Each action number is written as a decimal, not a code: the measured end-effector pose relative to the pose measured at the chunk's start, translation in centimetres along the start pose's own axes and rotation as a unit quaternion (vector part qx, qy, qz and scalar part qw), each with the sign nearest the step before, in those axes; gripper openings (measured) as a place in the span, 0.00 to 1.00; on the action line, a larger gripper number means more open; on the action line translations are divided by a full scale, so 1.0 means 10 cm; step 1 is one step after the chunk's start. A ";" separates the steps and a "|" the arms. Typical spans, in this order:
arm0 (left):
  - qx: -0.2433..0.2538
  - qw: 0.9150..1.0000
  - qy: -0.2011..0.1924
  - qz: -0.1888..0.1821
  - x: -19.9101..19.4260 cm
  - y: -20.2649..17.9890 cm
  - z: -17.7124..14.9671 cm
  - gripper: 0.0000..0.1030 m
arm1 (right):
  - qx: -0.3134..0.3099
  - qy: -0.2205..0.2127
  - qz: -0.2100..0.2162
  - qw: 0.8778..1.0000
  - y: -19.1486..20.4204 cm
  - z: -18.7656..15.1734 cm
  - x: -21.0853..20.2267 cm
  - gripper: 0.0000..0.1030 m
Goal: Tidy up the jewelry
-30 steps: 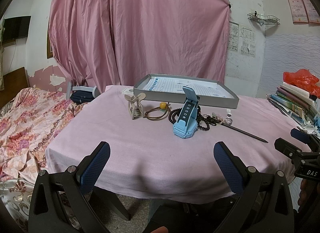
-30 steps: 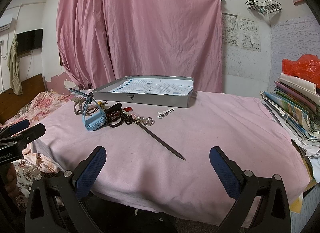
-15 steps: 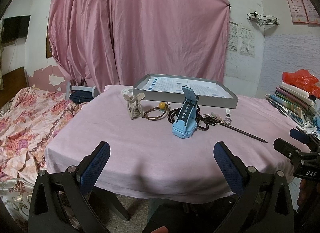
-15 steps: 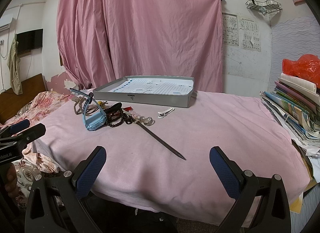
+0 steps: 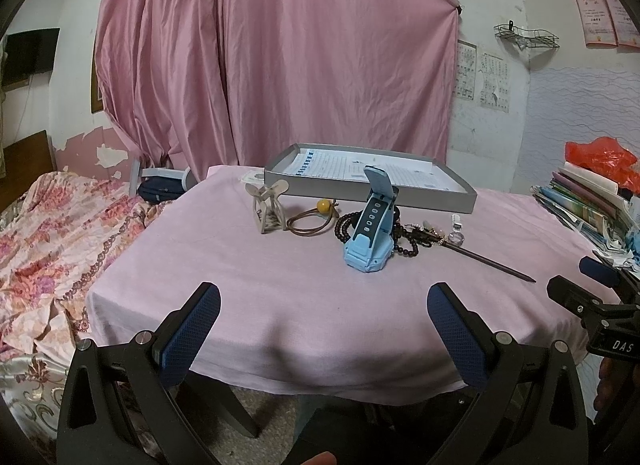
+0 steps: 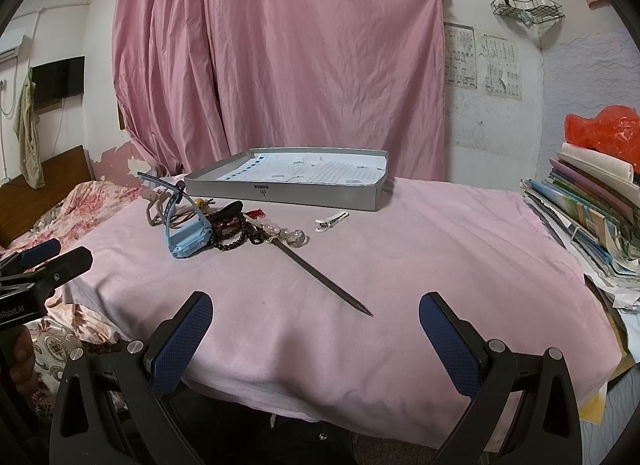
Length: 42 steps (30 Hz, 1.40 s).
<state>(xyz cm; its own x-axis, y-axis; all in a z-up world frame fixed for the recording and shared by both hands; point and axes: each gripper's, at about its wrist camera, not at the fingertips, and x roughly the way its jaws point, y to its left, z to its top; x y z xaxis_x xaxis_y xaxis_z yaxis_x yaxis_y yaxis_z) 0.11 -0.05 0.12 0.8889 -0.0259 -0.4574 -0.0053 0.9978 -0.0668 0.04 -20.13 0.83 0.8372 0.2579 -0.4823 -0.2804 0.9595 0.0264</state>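
Held back at the near edge of the table (image 5: pixel 248 277), draped in soft pink cloth: left gripper (image 5: pixel 323 307) spread wide and holding nothing, dimpled blue pads (image 5: pixel 192 329) well apart. Same for the right gripper (image 6: pixel 315 315), released and bare, rubbery pads (image 6: pixel 450 343) far from each other.

Clustered mid-table, all outside the tray (image 5: pixel 372 195), a shallow grey box with low walls and a gridded paper lining: a chunky pale-blue plastic watch (image 5: pixel 370 243) with its strap arched up; a string of dark round beads (image 5: pixel 404 239) curled against it; a long slim dark hairpin (image 6: pixel 320 275) tapering to a point, glassy pink ornaments at its head; a small white clip (image 6: pixel 330 220) lying apart, near the tray's front wall.

Seen clearly only from the left wrist: a beige slotted claw clip (image 5: pixel 269 205) standing upright, and just beside it a brown elastic loop with an amber bead (image 5: pixel 314 217). Seen far better from the right wrist: a leaning stack of books (image 6: pixel 588 217) under a crinkled red bag (image 6: pixel 600 125). Behind everything, a creased pink curtain (image 6: pixel 280 57).
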 end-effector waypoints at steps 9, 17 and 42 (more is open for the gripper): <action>0.000 1.000 0.004 -0.002 0.04 0.02 -0.03 0.98 | 0.002 0.004 -0.002 1.000 -0.01 -0.02 0.04 1.00; -0.003 1.000 0.010 -0.005 0.10 0.04 -0.05 0.98 | 0.001 0.017 -0.016 1.000 -0.02 -0.01 0.10 1.00; -0.032 0.991 0.062 -0.117 0.92 0.20 0.48 0.92 | 0.025 0.143 0.098 0.985 -0.59 0.51 0.97 1.00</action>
<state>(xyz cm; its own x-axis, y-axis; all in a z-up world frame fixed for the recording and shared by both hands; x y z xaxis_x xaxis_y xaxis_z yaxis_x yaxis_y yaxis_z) 10.51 2.04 0.02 0.8067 -0.2663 -0.5276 0.1613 0.9580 -0.2369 12.23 -22.74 0.45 0.6019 0.4024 -0.6898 -0.3936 0.9011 0.1822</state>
